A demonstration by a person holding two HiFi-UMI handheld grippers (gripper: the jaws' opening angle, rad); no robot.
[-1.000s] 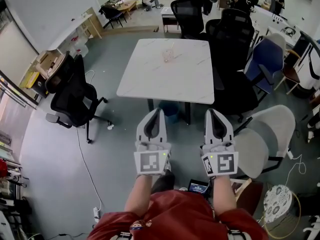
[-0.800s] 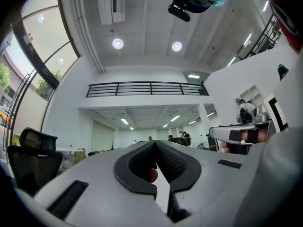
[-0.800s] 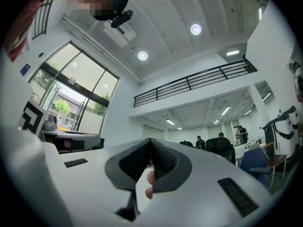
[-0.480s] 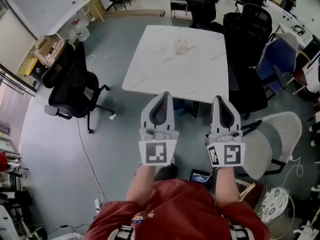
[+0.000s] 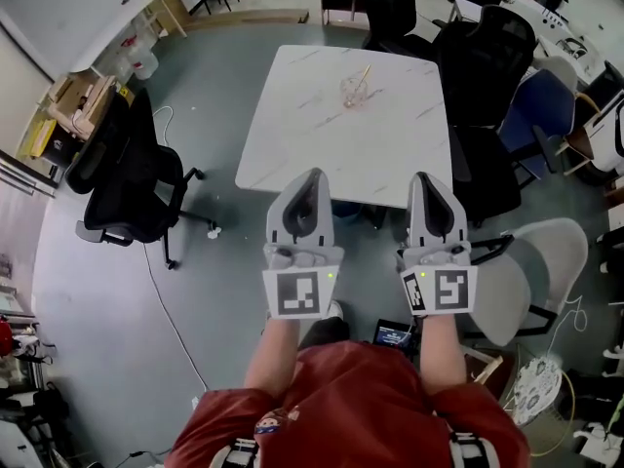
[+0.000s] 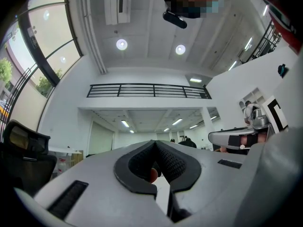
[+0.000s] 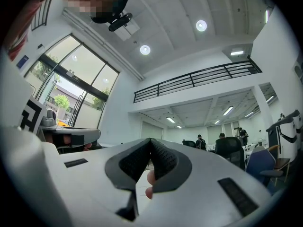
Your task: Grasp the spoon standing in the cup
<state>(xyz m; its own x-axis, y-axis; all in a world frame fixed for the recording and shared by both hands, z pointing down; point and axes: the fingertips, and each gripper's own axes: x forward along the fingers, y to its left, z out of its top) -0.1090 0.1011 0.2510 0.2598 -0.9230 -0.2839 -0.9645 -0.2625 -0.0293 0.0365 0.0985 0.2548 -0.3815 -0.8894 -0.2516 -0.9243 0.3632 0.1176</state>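
Note:
A clear cup (image 5: 353, 91) stands on the far part of a white marble-look table (image 5: 322, 144), with a thin yellowish spoon (image 5: 364, 74) leaning in it. In the head view my left gripper (image 5: 309, 176) and right gripper (image 5: 425, 178) are held side by side in front of my body, at the table's near edge and well short of the cup. Both point forward with their jaws together and nothing between them. The left gripper view (image 6: 154, 143) and right gripper view (image 7: 150, 141) look up at the ceiling and room; neither shows the cup.
A black office chair (image 5: 132, 178) stands left of the table, black chairs (image 5: 487, 66) and a blue one (image 5: 541, 115) at its right and far side, a white chair (image 5: 531, 271) at my right. A cable (image 5: 166, 300) runs along the grey floor.
The table and cup have shifted nearer and lower in the head view as I stepped closer. Both grippers stay side by side and shut.

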